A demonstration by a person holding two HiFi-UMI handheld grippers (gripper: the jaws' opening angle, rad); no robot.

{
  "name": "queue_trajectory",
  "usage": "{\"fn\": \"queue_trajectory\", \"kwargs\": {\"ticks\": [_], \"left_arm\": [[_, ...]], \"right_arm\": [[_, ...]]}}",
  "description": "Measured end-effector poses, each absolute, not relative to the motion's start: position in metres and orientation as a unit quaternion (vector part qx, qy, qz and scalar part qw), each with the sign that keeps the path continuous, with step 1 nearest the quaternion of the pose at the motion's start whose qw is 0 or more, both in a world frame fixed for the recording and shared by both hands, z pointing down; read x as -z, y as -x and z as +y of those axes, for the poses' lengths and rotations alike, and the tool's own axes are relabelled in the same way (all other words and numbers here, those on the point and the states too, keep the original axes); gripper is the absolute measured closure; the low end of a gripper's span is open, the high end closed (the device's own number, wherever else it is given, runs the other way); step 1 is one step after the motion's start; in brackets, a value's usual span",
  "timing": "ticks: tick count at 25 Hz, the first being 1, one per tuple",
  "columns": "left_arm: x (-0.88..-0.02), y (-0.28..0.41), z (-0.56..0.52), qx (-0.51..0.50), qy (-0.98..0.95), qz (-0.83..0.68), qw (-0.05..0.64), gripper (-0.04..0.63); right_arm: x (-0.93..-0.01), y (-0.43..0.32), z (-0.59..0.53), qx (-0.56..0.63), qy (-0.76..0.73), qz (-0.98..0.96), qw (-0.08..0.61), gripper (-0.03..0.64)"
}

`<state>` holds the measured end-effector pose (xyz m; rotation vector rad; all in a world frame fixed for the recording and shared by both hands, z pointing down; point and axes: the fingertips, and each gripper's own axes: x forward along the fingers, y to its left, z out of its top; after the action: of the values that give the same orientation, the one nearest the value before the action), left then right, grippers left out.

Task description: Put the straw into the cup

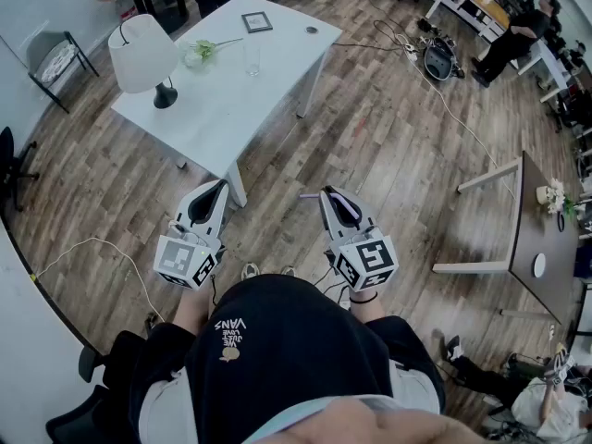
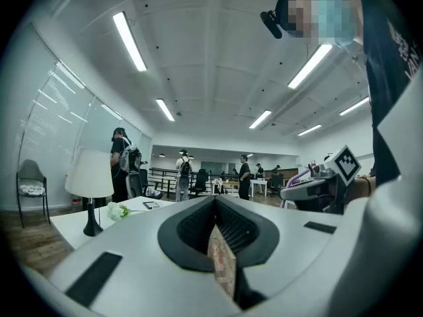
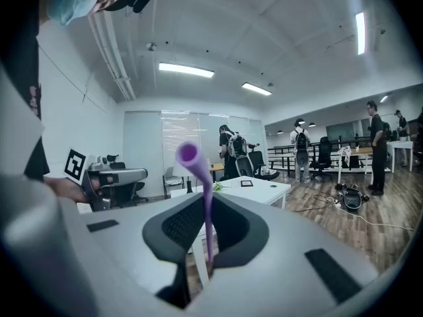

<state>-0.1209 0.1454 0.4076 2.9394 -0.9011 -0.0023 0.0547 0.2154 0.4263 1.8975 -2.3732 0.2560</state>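
Ceiling strip lights [image 2: 129,41] give bright, even light; fisheye edges bend and darken.

open wood floor [image 1: 388,155] ahead, white table [image 1: 222,100] beyond, lamp [image 1: 141,52] and glass [image 1: 252,58] standing on it

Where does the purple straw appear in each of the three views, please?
Head view: purple straw, centre, at the right gripper tip.
Left gripper view: right of centre, on the right gripper.
Right gripper view: centre, rising between the jaws.
Shared landmark: the white table.
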Motion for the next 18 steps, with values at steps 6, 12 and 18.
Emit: {"fn": "queue_trajectory", "kwargs": {"ticks": [6,12,18], "left_arm": [[-0.407,0.118,0.144,-0.006,-0.956,-0.291,0.026,0.584],[-0.407,0.122,0.142,-0.003,-0.957,-0.288,0.028,0.584],[-0.408,0.129,0.133,-0.001,-0.958,-0.285,0.031,0.584]], "right_arm": [[-0.426,-0.057,0.213,-0.083,-0.624,-0.776,0.048,0.577],[-0.426,-0.054,0.21,-0.087,-0.626,-0.774,0.039,0.576],[-0.425,-0.047,0.201,-0.098,-0.624,-0.775,0.019,0.575]]}}
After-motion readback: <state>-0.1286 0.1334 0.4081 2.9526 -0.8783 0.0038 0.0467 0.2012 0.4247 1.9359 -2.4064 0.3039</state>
